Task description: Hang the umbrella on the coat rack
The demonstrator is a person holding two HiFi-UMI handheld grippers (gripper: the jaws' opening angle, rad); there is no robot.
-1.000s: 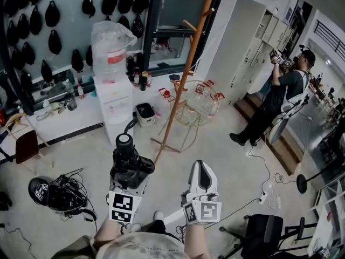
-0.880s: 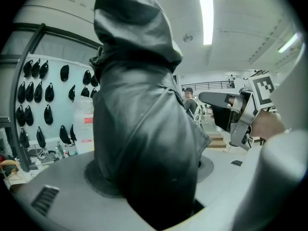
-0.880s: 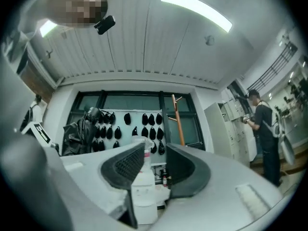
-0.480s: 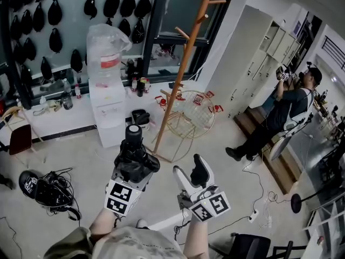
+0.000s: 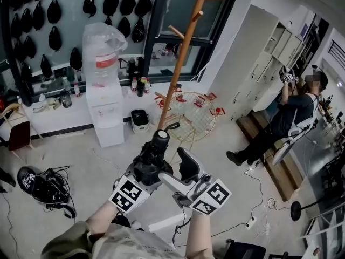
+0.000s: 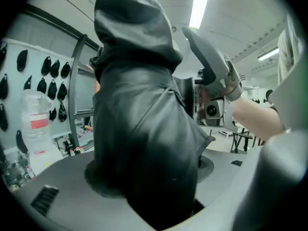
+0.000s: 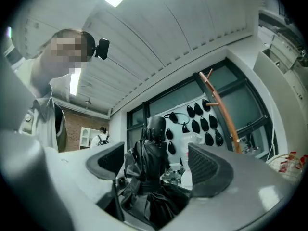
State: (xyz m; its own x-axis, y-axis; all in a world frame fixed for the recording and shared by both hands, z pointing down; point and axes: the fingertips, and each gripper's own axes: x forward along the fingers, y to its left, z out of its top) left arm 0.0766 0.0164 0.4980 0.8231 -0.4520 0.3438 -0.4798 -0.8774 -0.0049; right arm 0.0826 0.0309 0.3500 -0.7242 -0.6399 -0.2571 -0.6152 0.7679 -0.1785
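Observation:
The folded black umbrella [image 5: 153, 159] stands upright in my left gripper [image 5: 146, 170], which is shut on its bundled canopy; it fills the left gripper view [image 6: 144, 129]. Its round handle end [image 5: 160, 138] and thin strap loop [image 5: 171, 127] point toward the wooden coat rack [image 5: 182, 50], whose pole rises just beyond. My right gripper [image 5: 182, 169] sits close on the umbrella's right, and its jaws are opening. In the right gripper view the umbrella [image 7: 151, 177] stands between the spread pads [image 7: 206, 165] without touching them. The coat rack [image 7: 222, 110] shows at the right there.
A water dispenser [image 5: 103, 88] stands left of the rack, and a gold wire basket [image 5: 195, 115] is at its foot. Black bags hang on the back wall [image 5: 48, 15]. A dark bag with cables [image 5: 42, 183] lies on the floor at left. A person [image 5: 288, 115] is at the right by the lockers.
My left gripper has carried the umbrella rightward toward the coat rack. The right gripper, shut a second ago, has turned and opened beside the umbrella.

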